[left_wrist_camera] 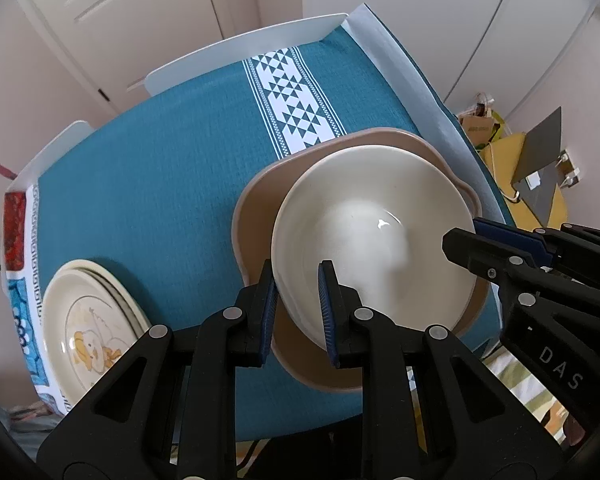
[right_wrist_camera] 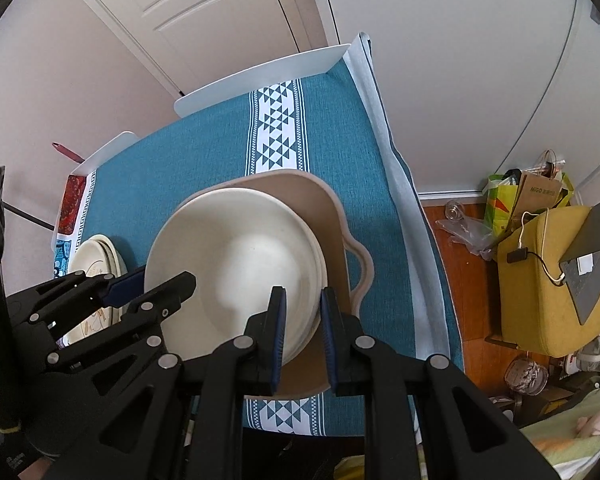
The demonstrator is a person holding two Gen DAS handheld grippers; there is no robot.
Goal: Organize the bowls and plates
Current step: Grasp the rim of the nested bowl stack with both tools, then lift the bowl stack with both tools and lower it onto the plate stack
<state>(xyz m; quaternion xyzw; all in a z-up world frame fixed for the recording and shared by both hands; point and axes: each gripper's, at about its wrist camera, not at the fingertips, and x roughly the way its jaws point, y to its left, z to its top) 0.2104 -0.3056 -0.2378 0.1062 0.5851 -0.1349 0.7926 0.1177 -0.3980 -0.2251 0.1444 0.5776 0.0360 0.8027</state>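
Observation:
A cream bowl (left_wrist_camera: 372, 236) sits in a tan square dish with handles (left_wrist_camera: 256, 216) on the teal tablecloth. My left gripper (left_wrist_camera: 298, 312) straddles the bowl's near-left rim, one finger inside and one outside, its jaws narrowly apart on the rim. My right gripper (right_wrist_camera: 302, 336) straddles the rim of the cream bowl (right_wrist_camera: 236, 256) on the right, with the tan dish (right_wrist_camera: 328, 208) under it. The right gripper also shows in the left wrist view (left_wrist_camera: 472, 240). A stack of cream plates with a cartoon print (left_wrist_camera: 92, 320) lies at the table's left edge.
The table (left_wrist_camera: 160, 184) has a white patterned runner (left_wrist_camera: 292, 108) down its middle. White chair backs (left_wrist_camera: 240, 52) stand at the far side. A yellow seat with a laptop (right_wrist_camera: 560, 280) and bags (right_wrist_camera: 532, 196) stand on the floor at the right.

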